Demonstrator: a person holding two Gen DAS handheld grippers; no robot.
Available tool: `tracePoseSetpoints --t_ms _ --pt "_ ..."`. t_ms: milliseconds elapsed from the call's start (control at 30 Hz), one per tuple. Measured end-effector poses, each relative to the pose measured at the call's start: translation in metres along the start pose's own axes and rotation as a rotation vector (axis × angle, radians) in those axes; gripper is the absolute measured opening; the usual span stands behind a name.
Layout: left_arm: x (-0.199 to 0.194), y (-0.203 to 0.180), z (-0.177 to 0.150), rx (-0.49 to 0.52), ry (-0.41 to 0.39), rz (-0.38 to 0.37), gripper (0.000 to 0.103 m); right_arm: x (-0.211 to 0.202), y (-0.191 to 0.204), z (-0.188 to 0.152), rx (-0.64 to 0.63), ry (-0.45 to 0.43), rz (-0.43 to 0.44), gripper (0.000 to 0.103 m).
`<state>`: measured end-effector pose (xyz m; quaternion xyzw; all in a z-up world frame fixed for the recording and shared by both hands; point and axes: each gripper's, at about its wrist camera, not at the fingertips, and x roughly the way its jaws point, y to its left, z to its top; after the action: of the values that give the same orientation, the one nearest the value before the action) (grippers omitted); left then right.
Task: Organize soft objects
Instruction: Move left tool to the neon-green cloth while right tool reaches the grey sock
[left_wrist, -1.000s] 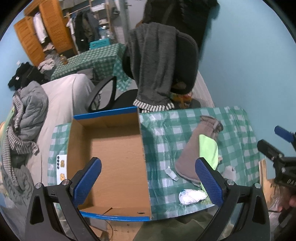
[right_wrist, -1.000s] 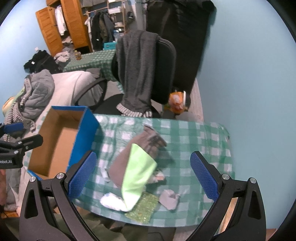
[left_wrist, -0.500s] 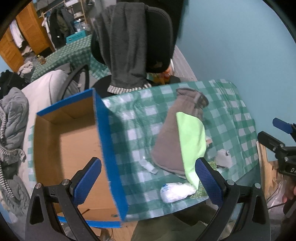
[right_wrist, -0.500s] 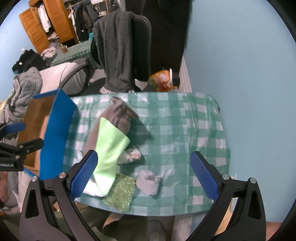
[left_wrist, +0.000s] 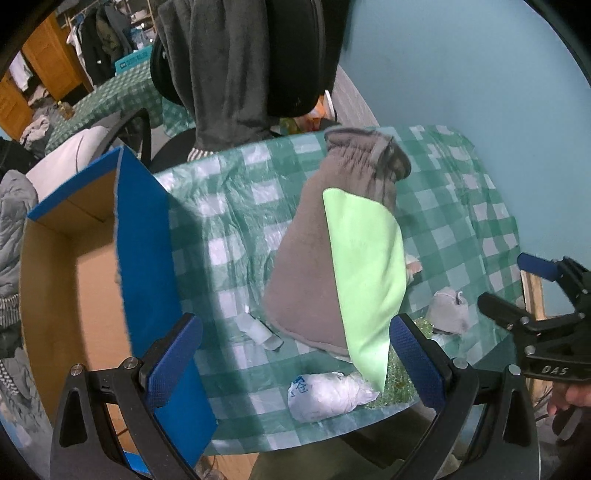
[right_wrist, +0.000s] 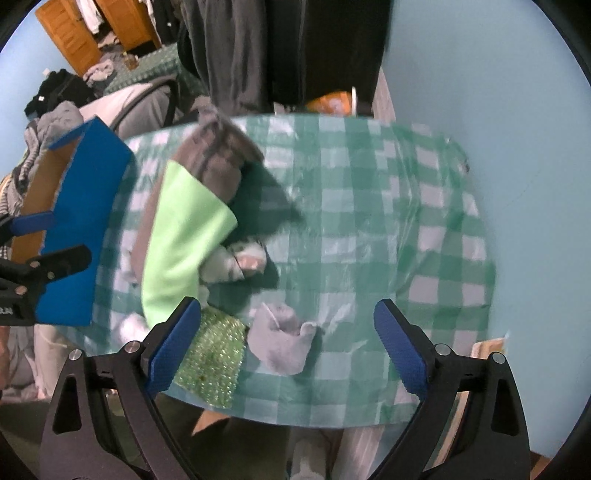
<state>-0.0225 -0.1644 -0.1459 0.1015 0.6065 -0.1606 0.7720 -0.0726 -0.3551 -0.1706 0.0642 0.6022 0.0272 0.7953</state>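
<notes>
A grey-brown garment (left_wrist: 317, 236) lies on the green checked table (left_wrist: 229, 221) with a light green cloth (left_wrist: 365, 266) over it; both show in the right wrist view, garment (right_wrist: 218, 162) and cloth (right_wrist: 181, 236). A small grey sock (right_wrist: 284, 343) lies by the front edge, with a striped sock (right_wrist: 236, 262) under the cloth's edge. A white plastic packet (left_wrist: 328, 395) and a green beaded pad (right_wrist: 210, 365) lie at the front. My left gripper (left_wrist: 295, 362) is open above the garment's near end. My right gripper (right_wrist: 284, 347) is open around the grey sock.
A blue cardboard box (left_wrist: 144, 258), open and brown inside, stands at the table's left (right_wrist: 85, 218). An office chair with a dark grey garment (left_wrist: 229, 70) stands behind the table. A light blue wall (right_wrist: 517, 110) is at the right. Clothes pile up at the far left.
Both grippers have moved forward and down toward the table. The left one has shifted right from over the box to the garment. The right one has closed in on the grey sock.
</notes>
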Motion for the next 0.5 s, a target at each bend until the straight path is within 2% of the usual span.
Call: tracePoseSetpoints --t_ms 500 --pt "0.039 -0.028 -0.003 0.049 0.059 0.008 0.103 0.055 -0.011 -0.023 0.017 0.124 -0.006 0.086"
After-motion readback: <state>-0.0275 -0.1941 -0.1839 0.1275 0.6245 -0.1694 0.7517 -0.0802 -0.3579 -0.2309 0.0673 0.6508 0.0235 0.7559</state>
